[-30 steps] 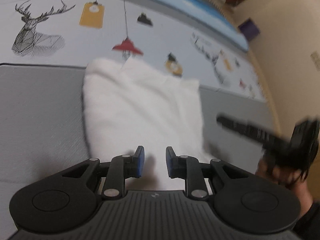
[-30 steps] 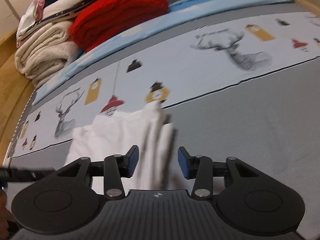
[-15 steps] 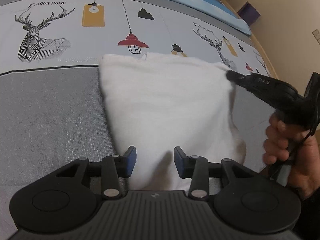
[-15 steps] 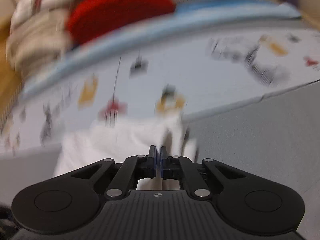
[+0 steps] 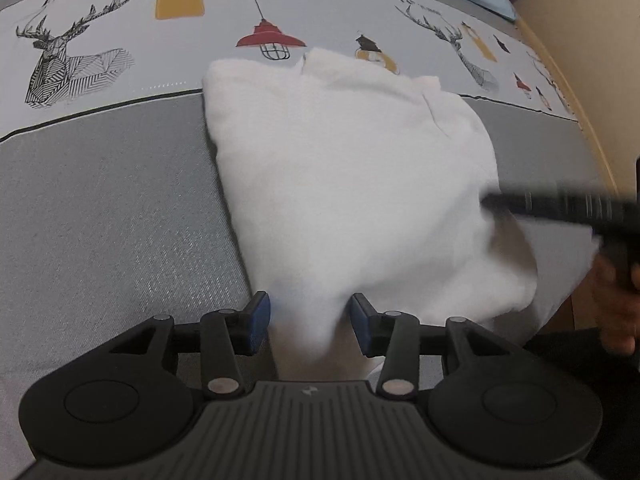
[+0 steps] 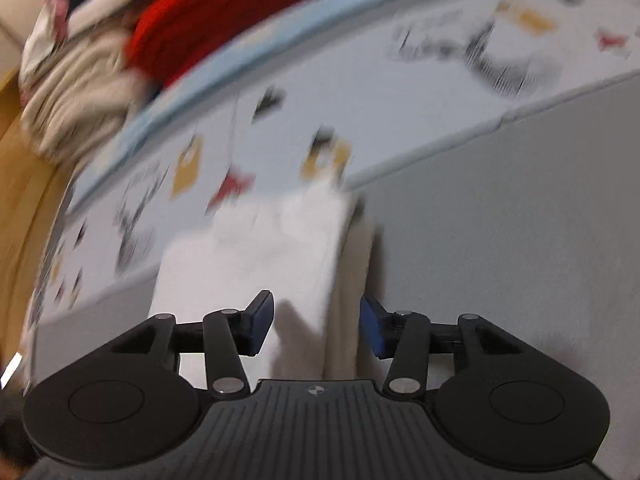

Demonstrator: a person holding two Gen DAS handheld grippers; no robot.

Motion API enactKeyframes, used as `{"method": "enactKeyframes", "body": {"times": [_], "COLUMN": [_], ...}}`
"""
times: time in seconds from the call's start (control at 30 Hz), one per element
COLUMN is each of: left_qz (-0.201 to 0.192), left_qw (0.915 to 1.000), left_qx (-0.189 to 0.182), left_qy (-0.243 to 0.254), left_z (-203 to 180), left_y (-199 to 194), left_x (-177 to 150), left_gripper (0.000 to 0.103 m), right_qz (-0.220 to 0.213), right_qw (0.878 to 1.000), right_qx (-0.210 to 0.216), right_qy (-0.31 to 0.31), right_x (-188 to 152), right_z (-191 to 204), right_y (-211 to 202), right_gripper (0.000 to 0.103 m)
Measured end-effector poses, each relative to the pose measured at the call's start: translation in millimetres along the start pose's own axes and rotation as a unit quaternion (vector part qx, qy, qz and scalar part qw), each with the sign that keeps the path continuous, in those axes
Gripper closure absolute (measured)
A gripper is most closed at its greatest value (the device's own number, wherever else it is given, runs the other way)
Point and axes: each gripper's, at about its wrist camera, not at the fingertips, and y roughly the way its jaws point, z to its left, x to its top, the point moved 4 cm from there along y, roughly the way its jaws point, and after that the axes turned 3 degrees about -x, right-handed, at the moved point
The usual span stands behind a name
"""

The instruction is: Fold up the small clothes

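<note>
A small white garment [image 5: 352,184] lies folded on the bed, across the grey band and the printed band of the sheet. My left gripper [image 5: 310,326] is open, its blue pads either side of the garment's near edge. My right gripper [image 6: 316,326] is open too, with the garment's right-hand folded edge [image 6: 256,264] between its pads; this view is motion-blurred. The right gripper also shows in the left wrist view [image 5: 560,208] as a blurred black bar over the garment's right side.
The sheet [image 5: 100,60] carries deer, lamp and tag prints. A pile of folded clothes, with a red knit [image 6: 224,24] on top and cream ones [image 6: 76,92] below, sits at the far end. A wooden bed edge [image 5: 576,80] and a wall run along the right.
My right gripper was shut half a second ago and is now open; it has moved nearer along the garment's right edge. My left gripper stays open and has come closer to the garment's near edge.
</note>
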Motion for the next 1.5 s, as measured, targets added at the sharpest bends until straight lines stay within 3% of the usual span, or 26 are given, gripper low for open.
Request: {"method": "enactKeyframes", "body": {"times": [0.13, 0.23, 0.33, 0.37, 0.4, 0.5, 0.57, 0.7, 0.77, 0.83, 0.93, 0.97, 1.13, 1.27, 1.33, 1.37, 1.43, 1.5], "left_qz": [-0.001, 0.006, 0.029, 0.038, 0.048, 0.059, 0.029, -0.059, -0.079, -0.069, 0.017, 0.029, 0.016, 0.008, -0.014, -0.029, -0.056, -0.073], "left_qw": [1.0, 0.9999, 0.9989, 0.9982, 0.997, 0.9943, 0.9969, 0.9975, 0.996, 0.9969, 0.9995, 0.9989, 0.9997, 0.9997, 0.9994, 0.9988, 0.9964, 0.9933], "left_qx": [-0.002, 0.005, 0.022, 0.029, 0.037, 0.039, 0.013, -0.033, -0.041, -0.038, 0.025, 0.034, 0.008, -0.012, -0.031, -0.039, -0.054, -0.069], "left_qy": [-0.001, 0.01, 0.028, 0.035, 0.047, 0.08, 0.072, 0.02, 0.002, -0.006, 0.01, 0.01, 0.017, 0.017, 0.005, -0.005, -0.033, -0.058], "left_z": [2.0, 1.9, 3.7, 4.2, 3.5, -2.3, -3.5, 4.3, 7.5, 11.1, 15.3, 16.1, 12.1, 22.5, 27.9, 31.9, 40.7, 45.1], "left_y": [-2.8, -1.8, 4.8, 7.7, 10.7, 9.0, -4.2, -33.1, -34.8, -22.9, 20.8, 27.1, 20.2, 8.3, -6.4, -12.8, -23.2, -27.6], "left_x": [-4.2, -10.7, -21.0, -24.8, -28.7, -33.2, -26.9, -6.3, 0.3, 1.0, -17.2, -21.2, -17.2, -12.6, -8.6, -5.8, -0.2, 4.4], "left_gripper": [0.055, 0.055, 0.057, 0.057, 0.057, 0.058, 0.057, 0.057, 0.058, 0.058, 0.058, 0.058, 0.058, 0.053, 0.049, 0.046, 0.044, 0.044], "right_qz": [0.071, 0.071, 0.026, 0.022, 0.028, 0.097, 0.106, 0.053, 0.022, -0.006, -0.041, -0.053, -0.07, -0.069, -0.071, -0.07, -0.082, -0.139], "right_qw": [0.992, 0.988, 0.99, 0.989, 0.99, 0.988, 0.984, 0.993, 0.997, 0.999, 0.999, 0.998, 0.993, 0.994, 0.994, 0.995, 0.995, 0.988], "right_qx": [-0.004, 0.021, 0.11, 0.128, 0.117, 0.014, -0.017, 0.011, 0.026, 0.024, 0.009, 0.002, -0.032, -0.03, -0.029, -0.027, -0.026, -0.021], "right_qy": [-0.104, -0.139, -0.086, -0.07, -0.071, -0.116, -0.141, -0.104, -0.073, -0.042, 0.01, 0.027, 0.088, 0.084, 0.074, 0.07, 0.058, 0.055], "right_x": [-32.2, -42.5, -33.1, -32.1, -33.3, -52.8, -58.0, -42.6, -32.4, -20.0, -3.9, 0.8, 22.7, 38.0, 43.8, 44.9, 48.3, 54.3], "right_z": [7.9, 8.5, -5.0, -12.5, -19.2, -31.3, -30.1, -30.0, -33.4, -35.9, -41.2, -42.6, -40.0, -25.9, -18.4, -15.1, -8.8, -2.8], "right_y": [0.4, -13.3, -49.7, -57.6, -58.0, -32.4, -27.5, -48.1, -56.1, -58.8, -54.2, -50.3, -9.7, 10.6, 16.9, 18.9, 20.3, 4.1], "right_gripper": [0.054, 0.096, 0.097, 0.097, 0.097, 0.095, 0.088, 0.069, 0.057, 0.057, 0.057, 0.057, 0.057, 0.057, 0.057, 0.066, 0.101, 0.101]}}
